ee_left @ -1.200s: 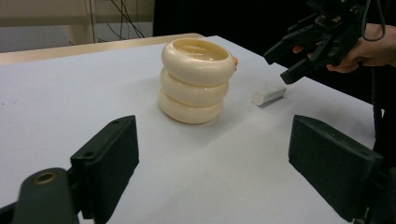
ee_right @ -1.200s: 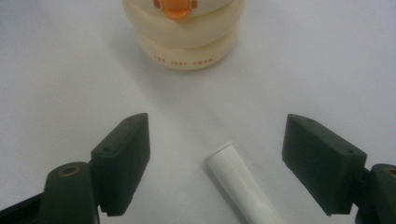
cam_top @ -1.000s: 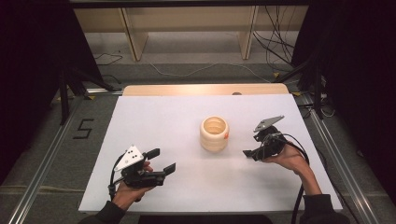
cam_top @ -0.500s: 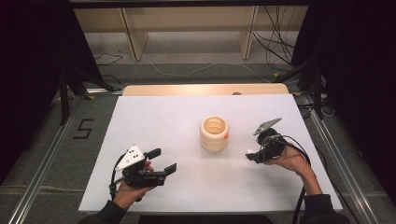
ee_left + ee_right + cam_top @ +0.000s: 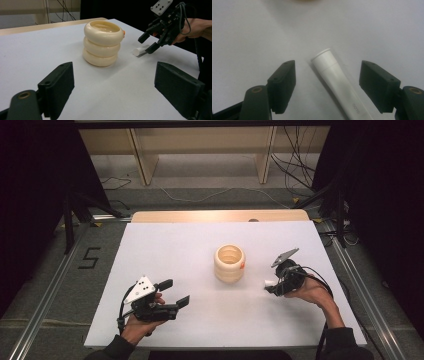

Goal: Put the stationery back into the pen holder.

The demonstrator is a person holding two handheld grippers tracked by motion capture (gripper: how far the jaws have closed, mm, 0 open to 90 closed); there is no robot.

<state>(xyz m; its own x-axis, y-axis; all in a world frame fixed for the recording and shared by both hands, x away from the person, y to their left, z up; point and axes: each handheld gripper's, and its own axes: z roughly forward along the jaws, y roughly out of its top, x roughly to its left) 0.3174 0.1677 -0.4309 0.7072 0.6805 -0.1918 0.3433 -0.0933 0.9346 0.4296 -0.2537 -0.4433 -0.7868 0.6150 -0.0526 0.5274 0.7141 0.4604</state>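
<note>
**Op:** White table (image 5: 200, 255) under the high cam, wooden strip along its far edge, dark floor with cables beyond. Starting at my grippers. Right gripper (image 5: 274, 285) is low over the table on the right side, jaws spread wide and holding nothing. In the right gripper view a white tube (image 5: 338, 81) lies flat on the table between the two jaws, capped end pointing away from the camera, neither jaw touching it.

**Rev:** Left one?

**Op:** Left gripper (image 5: 175, 293) sits near the front left of the table, held in the hand (image 5: 135, 325), jaws also wide apart, empty. Grey three-cornered plate on top faces the high cam. It points toward the table's middle.

**Rev:** Where's the tube relative to everything else?

**Op:** From the left gripper view the white tube (image 5: 140, 50) is on the table right of the cream ringed cup (image 5: 102, 42), apart from it, with the right gripper (image 5: 148, 43) directly over its far end. In the high view I see just the tube's end (image 5: 269, 283) poking out at the gripper tips.

**Rev:** Cup?

**Op:** Upright, about mid-table (image 5: 229, 263), three stacked bulging rings, open top. Small orange mark on the side facing the right gripper. Nothing touching it. I can't tell whether there's anything inside.

**Rev:** Anything else?

**Op:** Number 5 marked on the floor (image 5: 89, 258) left of the table. Metal rails run along both sides.
</note>
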